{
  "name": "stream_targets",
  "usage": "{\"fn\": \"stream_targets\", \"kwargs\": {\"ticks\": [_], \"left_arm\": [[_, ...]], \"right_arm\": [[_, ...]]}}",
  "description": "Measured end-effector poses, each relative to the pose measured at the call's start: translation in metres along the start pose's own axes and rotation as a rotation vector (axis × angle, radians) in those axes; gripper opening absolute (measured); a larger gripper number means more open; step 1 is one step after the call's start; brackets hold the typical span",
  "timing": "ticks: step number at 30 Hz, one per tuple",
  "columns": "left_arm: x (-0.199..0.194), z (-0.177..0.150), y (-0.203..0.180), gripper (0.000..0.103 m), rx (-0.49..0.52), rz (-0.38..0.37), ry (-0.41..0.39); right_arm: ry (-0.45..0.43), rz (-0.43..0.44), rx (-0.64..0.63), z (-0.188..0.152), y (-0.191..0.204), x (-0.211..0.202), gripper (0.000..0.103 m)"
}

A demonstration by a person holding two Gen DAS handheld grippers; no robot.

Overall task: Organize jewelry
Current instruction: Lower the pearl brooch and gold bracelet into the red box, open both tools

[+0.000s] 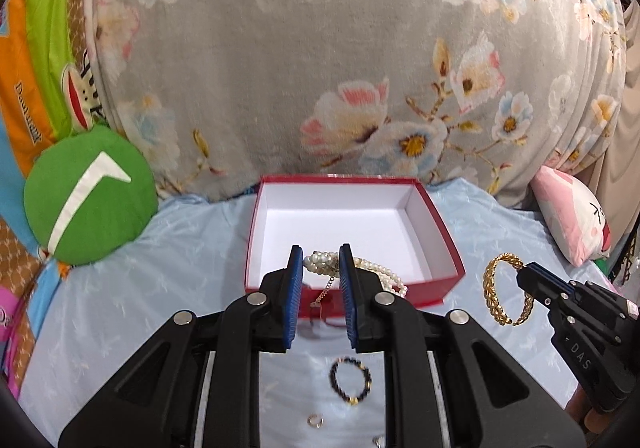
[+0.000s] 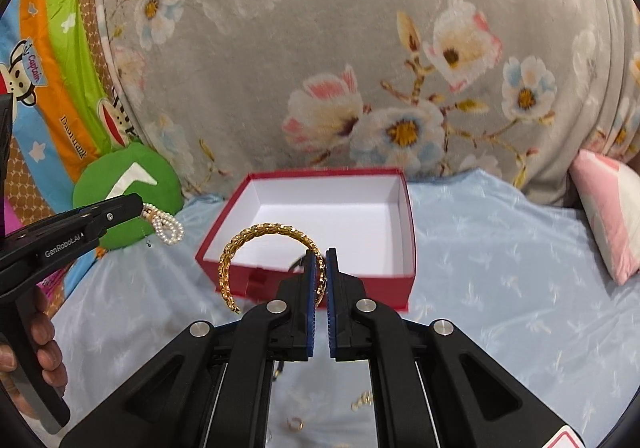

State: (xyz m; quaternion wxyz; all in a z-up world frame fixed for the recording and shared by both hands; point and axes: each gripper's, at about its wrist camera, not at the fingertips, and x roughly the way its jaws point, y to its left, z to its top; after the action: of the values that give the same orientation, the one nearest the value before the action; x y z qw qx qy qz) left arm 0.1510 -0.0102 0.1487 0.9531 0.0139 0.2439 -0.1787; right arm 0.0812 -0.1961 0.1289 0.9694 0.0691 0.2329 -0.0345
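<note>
- Pearl bracelet (image 1: 320, 262), left wrist view: pinched between the left gripper's (image 1: 320, 264) partly closed blue pads, lifted at the red box's (image 1: 456, 268) near wall, its chain dangling.
- Right wrist view: gold bangle (image 2: 240, 244) clamped in the nearly closed right gripper (image 2: 320, 260), arching leftward before the box.

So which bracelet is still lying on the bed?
The dark beaded bracelet. The pearl bracelet is pinched in the left hand-held gripper, the gold one in the right.

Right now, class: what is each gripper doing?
Left gripper: shut on the white pearl bracelet.
Right gripper: shut on the gold braided open bangle.
</note>
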Motion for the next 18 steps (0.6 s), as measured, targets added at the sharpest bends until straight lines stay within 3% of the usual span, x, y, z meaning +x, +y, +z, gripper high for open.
{"fn": "stream_targets", "kwargs": {"ticks": [9,18], "left_arm": [[0.042,0.044,-0.006,0.018,0.012,0.028,-0.043],[0.107,0.067,-0.001,0.018,0.011,0.074,-0.020]], "right_arm": [[-0.054,-0.007,0.008,0.049,-0.008,0.040,0.004],[-0.015,-0.030,0.003,0.066,-0.022,0.099,0.004]]}}
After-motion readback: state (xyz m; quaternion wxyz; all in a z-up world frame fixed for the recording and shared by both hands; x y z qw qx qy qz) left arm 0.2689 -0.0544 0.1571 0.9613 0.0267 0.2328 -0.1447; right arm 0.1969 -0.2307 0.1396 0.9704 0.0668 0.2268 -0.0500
